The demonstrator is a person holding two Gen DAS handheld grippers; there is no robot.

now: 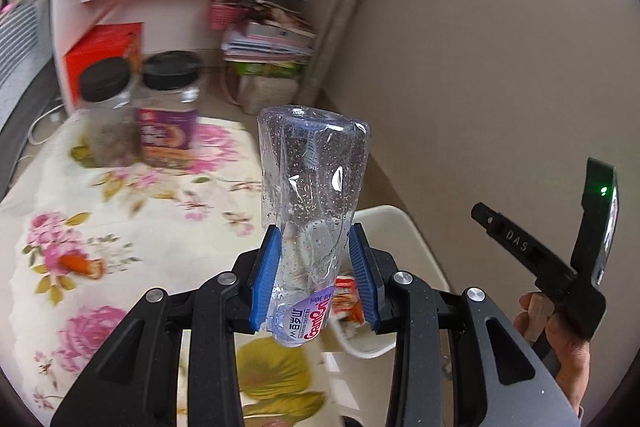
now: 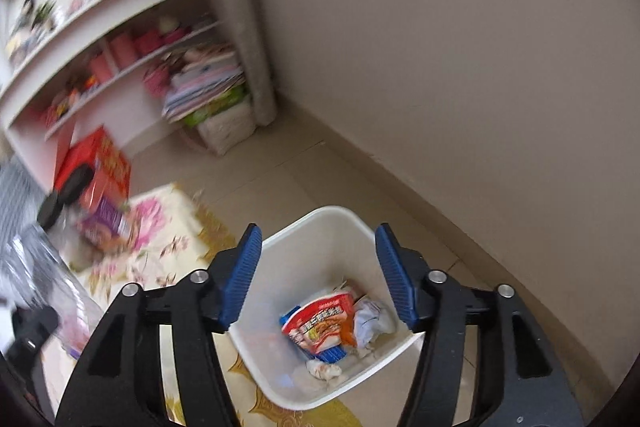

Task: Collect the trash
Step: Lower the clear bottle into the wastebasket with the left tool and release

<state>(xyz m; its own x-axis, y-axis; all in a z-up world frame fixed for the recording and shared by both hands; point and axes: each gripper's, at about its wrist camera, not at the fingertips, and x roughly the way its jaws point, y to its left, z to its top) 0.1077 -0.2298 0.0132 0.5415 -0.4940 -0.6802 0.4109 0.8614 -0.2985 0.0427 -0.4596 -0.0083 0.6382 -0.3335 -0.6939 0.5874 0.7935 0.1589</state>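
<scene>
Ribbed blue pads of the left gripper (image 1: 314,277) are pinching a clear, crumpled plastic bottle (image 1: 310,195), droplets beading inside it, its labelled neck end pointing near. Beyond it, the white bin (image 1: 394,227) is mostly hidden. The right gripper (image 2: 316,277) is standing wide and empty above that smooth, square-cornered bin (image 2: 320,223), where a red wrapper (image 2: 322,319) and crumpled paper (image 2: 372,321) are lying. Shelves (image 2: 120,27) and jars (image 1: 138,111) on the floral cloth (image 1: 80,227) are blurring out at the far left.
</scene>
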